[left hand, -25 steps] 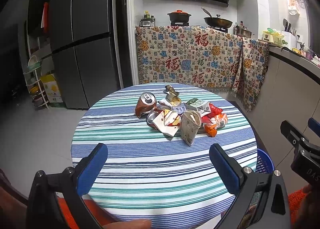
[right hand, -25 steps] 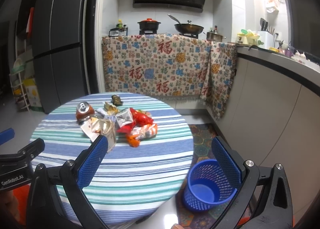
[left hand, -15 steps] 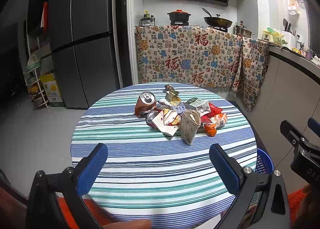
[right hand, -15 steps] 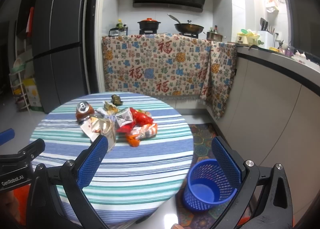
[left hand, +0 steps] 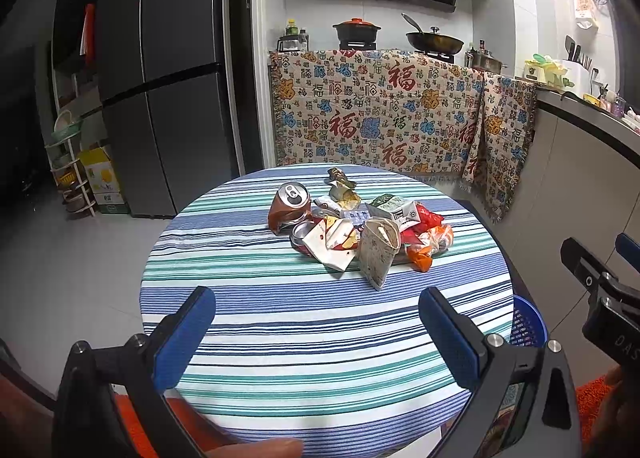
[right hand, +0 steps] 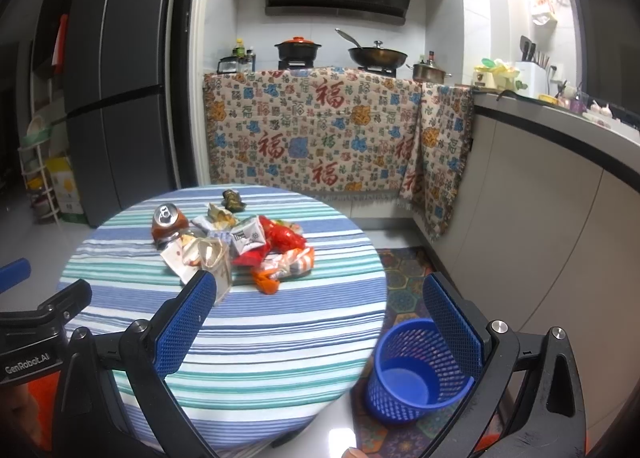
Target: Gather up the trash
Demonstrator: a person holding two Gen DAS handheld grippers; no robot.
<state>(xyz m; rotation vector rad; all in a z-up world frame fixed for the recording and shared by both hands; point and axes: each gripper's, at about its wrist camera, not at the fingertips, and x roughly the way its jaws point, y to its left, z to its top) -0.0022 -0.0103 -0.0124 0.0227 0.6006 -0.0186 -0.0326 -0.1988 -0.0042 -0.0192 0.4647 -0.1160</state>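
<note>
Now we saw the striped round desk | blue mesh bin on the floor beside it | trash pile mid-desk, crushed can at its left | left gripper and right gripper: jaws apart, empty, short of the pile.

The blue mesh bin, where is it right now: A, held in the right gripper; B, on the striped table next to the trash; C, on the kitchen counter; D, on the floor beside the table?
D: the blue mesh bin stands empty on the floor beside the round table.
</note>
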